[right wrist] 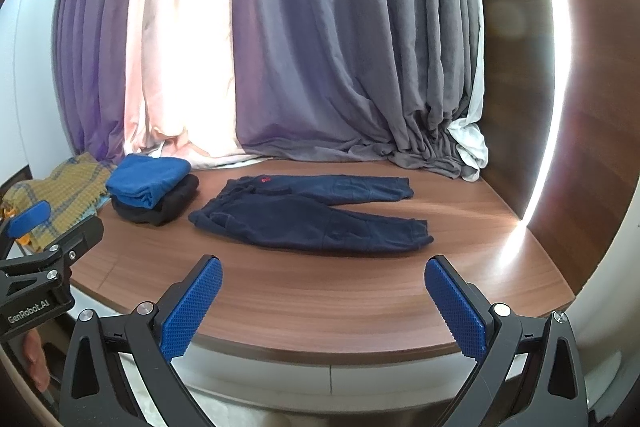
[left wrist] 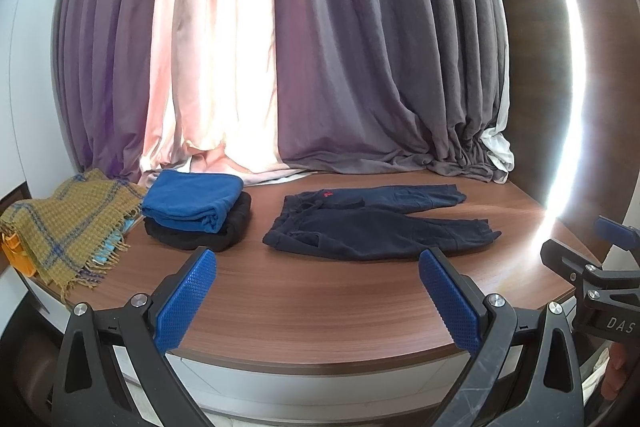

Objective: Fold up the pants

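Dark navy pants (left wrist: 376, 223) lie flat on the wooden table (left wrist: 320, 299), waistband to the left with a small red mark, both legs stretched to the right; they also show in the right wrist view (right wrist: 312, 215). My left gripper (left wrist: 318, 267) is open and empty, held above the table's front edge, short of the pants. My right gripper (right wrist: 324, 271) is open and empty, also at the front edge, short of the pants. Each gripper shows at the edge of the other's view: the right one (left wrist: 600, 267) and the left one (right wrist: 40, 247).
A folded blue garment (left wrist: 192, 203) sits on a folded black one (left wrist: 200, 235) left of the pants. A mustard plaid fringed blanket (left wrist: 68, 231) lies at the far left. Grey and pink curtains (left wrist: 320, 47) hang behind the table. A wood wall panel (right wrist: 580, 107) bounds the right side.
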`<move>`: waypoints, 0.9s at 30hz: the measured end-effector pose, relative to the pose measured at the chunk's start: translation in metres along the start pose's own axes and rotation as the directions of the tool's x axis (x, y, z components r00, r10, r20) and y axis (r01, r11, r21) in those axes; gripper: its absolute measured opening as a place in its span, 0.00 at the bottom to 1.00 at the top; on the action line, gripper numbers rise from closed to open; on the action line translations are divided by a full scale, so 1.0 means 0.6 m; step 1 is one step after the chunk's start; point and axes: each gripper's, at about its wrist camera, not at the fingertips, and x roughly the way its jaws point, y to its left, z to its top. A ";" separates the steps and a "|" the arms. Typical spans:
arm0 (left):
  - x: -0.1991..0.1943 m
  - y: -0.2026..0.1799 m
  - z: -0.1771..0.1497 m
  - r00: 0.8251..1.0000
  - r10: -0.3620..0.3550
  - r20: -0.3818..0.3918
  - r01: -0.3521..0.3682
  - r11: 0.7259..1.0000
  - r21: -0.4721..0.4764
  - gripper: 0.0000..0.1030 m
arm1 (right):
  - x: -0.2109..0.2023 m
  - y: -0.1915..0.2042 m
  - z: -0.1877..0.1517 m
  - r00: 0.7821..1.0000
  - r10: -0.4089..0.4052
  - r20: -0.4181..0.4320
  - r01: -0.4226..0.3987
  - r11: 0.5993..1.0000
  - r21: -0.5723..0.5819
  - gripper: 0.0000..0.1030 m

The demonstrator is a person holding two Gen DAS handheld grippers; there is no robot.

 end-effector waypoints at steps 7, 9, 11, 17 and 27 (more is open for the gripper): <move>-0.001 0.003 0.000 1.000 0.004 0.000 -0.004 1.000 -0.002 1.00 | -0.002 0.004 -0.001 1.000 0.005 0.006 -0.005 1.000 -0.003 1.00; -0.002 0.007 0.002 1.000 0.005 -0.002 -0.005 1.000 -0.004 1.00 | -0.003 0.004 -0.002 1.000 0.005 0.008 -0.005 1.000 -0.004 1.00; -0.002 0.009 0.002 1.000 0.006 -0.001 -0.006 1.000 -0.005 1.00 | -0.003 0.003 -0.002 1.000 0.006 0.008 -0.006 1.000 -0.004 1.00; -0.005 0.013 -0.001 1.000 0.010 0.004 -0.010 1.000 -0.007 1.00 | -0.003 0.004 -0.001 1.000 0.006 0.008 -0.006 1.000 -0.006 1.00; -0.003 0.015 -0.004 1.000 0.016 0.008 -0.016 1.000 -0.005 1.00 | -0.004 0.010 -0.001 1.000 0.008 0.013 -0.008 1.000 -0.012 1.00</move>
